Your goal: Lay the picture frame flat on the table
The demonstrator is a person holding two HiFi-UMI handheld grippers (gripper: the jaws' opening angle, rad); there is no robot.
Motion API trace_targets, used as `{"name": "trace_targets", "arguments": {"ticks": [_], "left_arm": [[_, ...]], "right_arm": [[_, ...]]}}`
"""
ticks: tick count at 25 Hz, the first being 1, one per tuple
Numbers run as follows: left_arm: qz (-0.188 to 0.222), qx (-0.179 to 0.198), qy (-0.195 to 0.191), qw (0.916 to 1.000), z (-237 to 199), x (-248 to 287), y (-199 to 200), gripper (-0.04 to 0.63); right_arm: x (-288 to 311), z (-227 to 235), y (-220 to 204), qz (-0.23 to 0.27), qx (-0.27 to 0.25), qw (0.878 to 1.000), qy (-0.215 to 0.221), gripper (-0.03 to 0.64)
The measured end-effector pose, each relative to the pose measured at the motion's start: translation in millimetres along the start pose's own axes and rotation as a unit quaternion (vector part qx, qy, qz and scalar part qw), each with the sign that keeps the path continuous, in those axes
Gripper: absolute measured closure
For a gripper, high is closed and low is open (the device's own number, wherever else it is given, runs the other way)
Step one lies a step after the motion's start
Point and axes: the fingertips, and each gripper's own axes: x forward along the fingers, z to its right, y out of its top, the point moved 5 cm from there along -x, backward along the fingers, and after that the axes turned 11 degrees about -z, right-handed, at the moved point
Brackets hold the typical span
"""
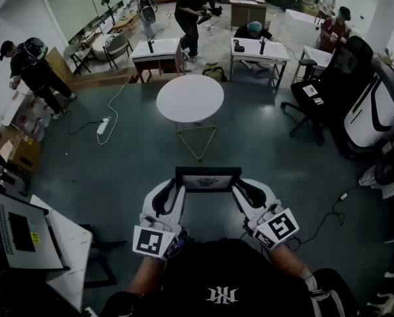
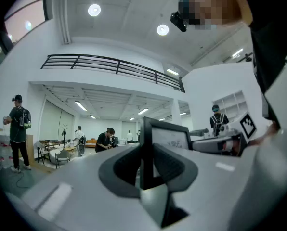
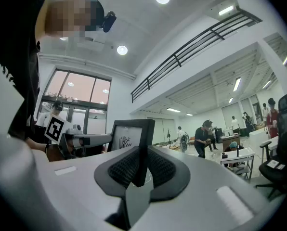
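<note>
Picture frame (image 1: 207, 180) — clamped between left hand-held gripper (image 1: 175, 189) and right hand-held gripper (image 1: 240, 189).

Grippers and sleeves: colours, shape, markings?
Left gripper and right gripper match: light-grey rounded shells, each forking into two jaws lined with black textured pads. Each carries a cube with black-and-white square markers. No cables show. The person wears a black shirt with a white emblem, sleeves short of the forearms.

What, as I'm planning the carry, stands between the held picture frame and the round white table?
Nothing visible does. The picture frame, clamped at its side edges by the left gripper and right gripper, hangs short of the round white table, with only grey floor between them.
</note>
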Motion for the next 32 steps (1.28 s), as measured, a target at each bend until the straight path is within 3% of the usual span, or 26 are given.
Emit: {"name": "trace_targets", "arguments": {"ticks": [5,32], "left_arm": [[0.013,-0.001,-0.017,0.9998,10.5,2.7,-4.7,0.514],[-0.018,-0.003,-0.005,0.9998,55.2,11.5,-20.9,0.514]], "right_arm": [[-4.5,6.8,-3.8,-0.001,0.0,1.0,-0.001,0.565],[-35.4,32.4,-23.6,-0.009,0.006,1.0,0.018,0.566]]}}
